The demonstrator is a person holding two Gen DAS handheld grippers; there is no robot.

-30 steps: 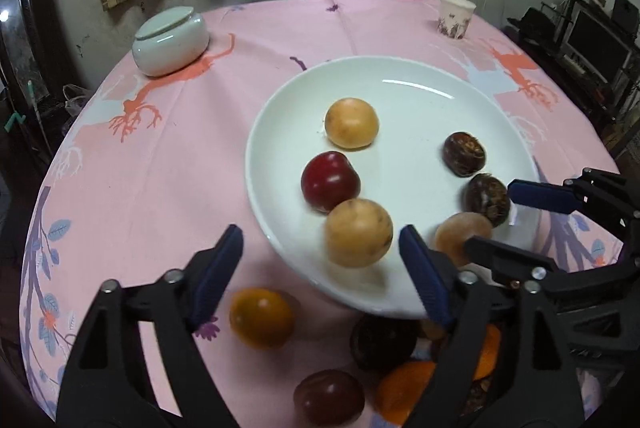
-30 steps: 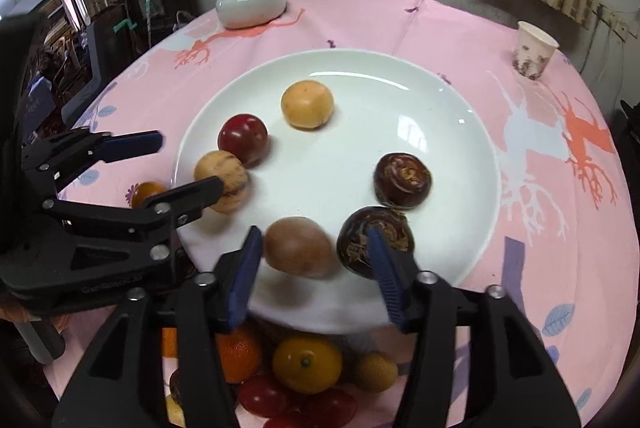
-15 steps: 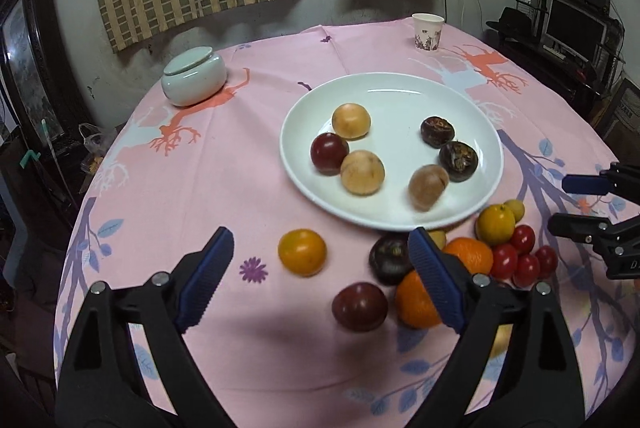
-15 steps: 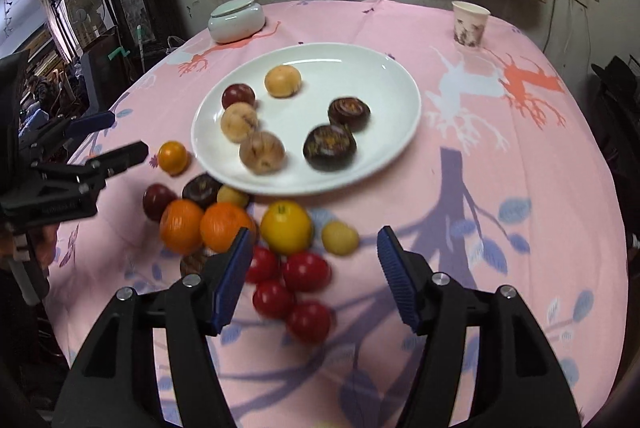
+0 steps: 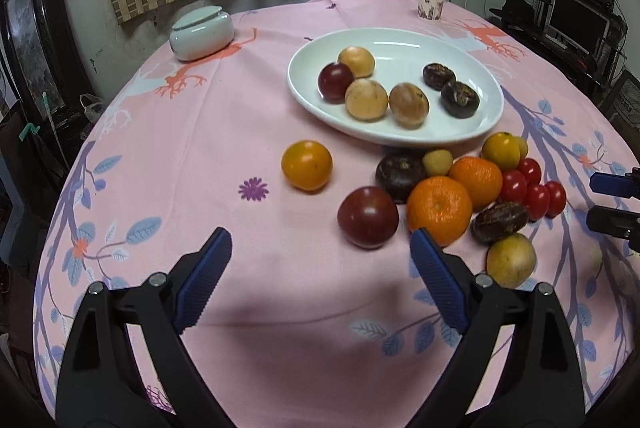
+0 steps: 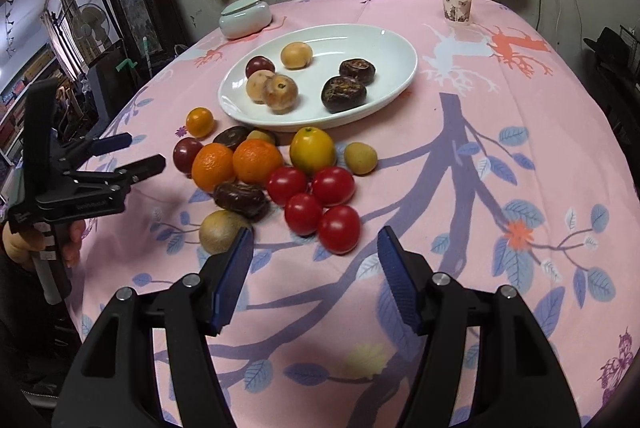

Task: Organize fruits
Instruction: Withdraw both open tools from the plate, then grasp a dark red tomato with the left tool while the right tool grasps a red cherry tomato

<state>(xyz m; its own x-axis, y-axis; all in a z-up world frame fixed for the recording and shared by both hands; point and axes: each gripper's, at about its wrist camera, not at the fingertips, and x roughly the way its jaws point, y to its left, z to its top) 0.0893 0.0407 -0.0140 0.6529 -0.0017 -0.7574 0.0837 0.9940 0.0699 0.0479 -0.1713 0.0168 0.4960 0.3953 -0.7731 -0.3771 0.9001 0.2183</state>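
A white plate (image 5: 472, 67) (image 6: 384, 47) holds several fruits: tan round ones, a dark red plum and two dark brown ones. Loose fruit lies on the pink cloth in front of it: a yellow-orange fruit (image 5: 307, 165), a dark red plum (image 5: 368, 216), two oranges (image 5: 439, 208) (image 6: 236, 161), several cherry tomatoes (image 6: 320, 203) and brown and yellow pieces. My left gripper (image 5: 320, 280) (image 6: 147, 149) hovers open and empty, short of the plum. My right gripper (image 6: 316, 276) (image 5: 612, 201) is open and empty just in front of the tomatoes.
A pale lidded jar (image 5: 201, 32) stands at the back left and a paper cup (image 5: 430, 2) at the back right. A hand (image 6: 24, 240) holds the left gripper's handle. The round table's edge curves close below both grippers.
Both grippers have drawn back from over the plate toward the near table edge, bringing the loose fruit pile into view. The left jaws have widened slightly.
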